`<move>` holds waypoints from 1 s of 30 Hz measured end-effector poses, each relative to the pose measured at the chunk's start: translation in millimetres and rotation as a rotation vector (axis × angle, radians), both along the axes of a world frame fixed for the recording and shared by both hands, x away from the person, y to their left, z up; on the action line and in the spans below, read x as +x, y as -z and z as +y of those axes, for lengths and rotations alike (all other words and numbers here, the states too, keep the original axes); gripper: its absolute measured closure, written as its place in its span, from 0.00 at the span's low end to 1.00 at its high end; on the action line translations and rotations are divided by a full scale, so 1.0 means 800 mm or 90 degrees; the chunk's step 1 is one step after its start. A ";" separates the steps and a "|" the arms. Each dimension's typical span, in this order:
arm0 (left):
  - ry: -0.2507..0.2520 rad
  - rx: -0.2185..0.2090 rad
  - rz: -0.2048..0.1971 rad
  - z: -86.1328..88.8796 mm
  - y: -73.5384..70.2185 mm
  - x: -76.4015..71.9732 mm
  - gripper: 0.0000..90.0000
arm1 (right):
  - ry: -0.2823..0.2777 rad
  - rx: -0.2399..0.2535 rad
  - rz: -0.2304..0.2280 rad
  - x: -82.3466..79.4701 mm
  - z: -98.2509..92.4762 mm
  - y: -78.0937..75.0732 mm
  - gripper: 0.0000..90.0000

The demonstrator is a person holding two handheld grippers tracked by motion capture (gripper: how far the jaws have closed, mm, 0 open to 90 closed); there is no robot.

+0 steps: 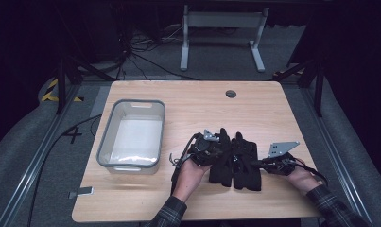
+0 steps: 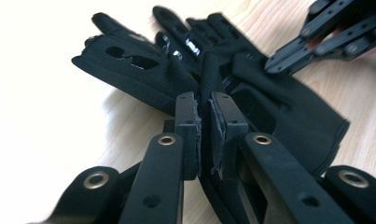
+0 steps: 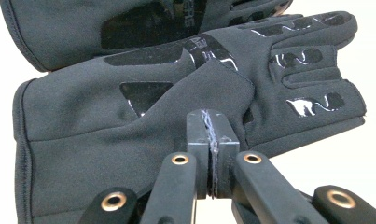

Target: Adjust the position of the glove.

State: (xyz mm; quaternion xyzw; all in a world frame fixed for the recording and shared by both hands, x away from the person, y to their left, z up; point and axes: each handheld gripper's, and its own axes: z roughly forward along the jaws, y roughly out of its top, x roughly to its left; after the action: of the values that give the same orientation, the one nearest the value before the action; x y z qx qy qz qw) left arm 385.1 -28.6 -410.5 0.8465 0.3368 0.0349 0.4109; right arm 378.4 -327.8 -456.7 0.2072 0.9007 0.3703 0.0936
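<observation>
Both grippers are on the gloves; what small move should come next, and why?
Probably lift the left glove clear. The left gripper is shut on a pinch of its fabric, the right gripper is shut at the right glove, and the bin sits left.

Each tool (left (image 1: 215, 150), right (image 1: 260, 163)) is black, with two flat linkage arms carrying brass-ringed pivot holes and worn, frayed jaw pads. A grey three-cornered plate (image 1: 282, 148) tops each. Black cables (image 1: 177, 161) trail rearward. Both sleeves (image 1: 171, 213) are dark plaid.

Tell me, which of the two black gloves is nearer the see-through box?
The left glove, the one the left gripper pinches. It lies on the side toward the box; the other glove lies beyond it, by the right gripper.
</observation>
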 end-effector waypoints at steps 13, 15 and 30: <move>0.037 -0.011 -0.008 -0.035 -0.009 0.005 0.92 | -0.003 0.011 0.007 0.006 0.004 0.001 0.99; 0.043 -0.009 -0.009 -0.041 -0.009 0.007 0.92 | -0.001 0.013 0.007 0.006 0.004 0.002 0.99; 0.086 0.001 0.003 -0.087 0.004 0.008 0.91 | -0.002 0.013 0.007 0.006 0.004 0.002 0.99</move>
State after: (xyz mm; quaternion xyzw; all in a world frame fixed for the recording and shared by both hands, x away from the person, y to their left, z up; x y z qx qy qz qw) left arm 391.9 -98.1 -413.3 0.8676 0.2797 0.0051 0.4111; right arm 383.6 -324.7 -458.0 0.2091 0.8976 0.3784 0.0860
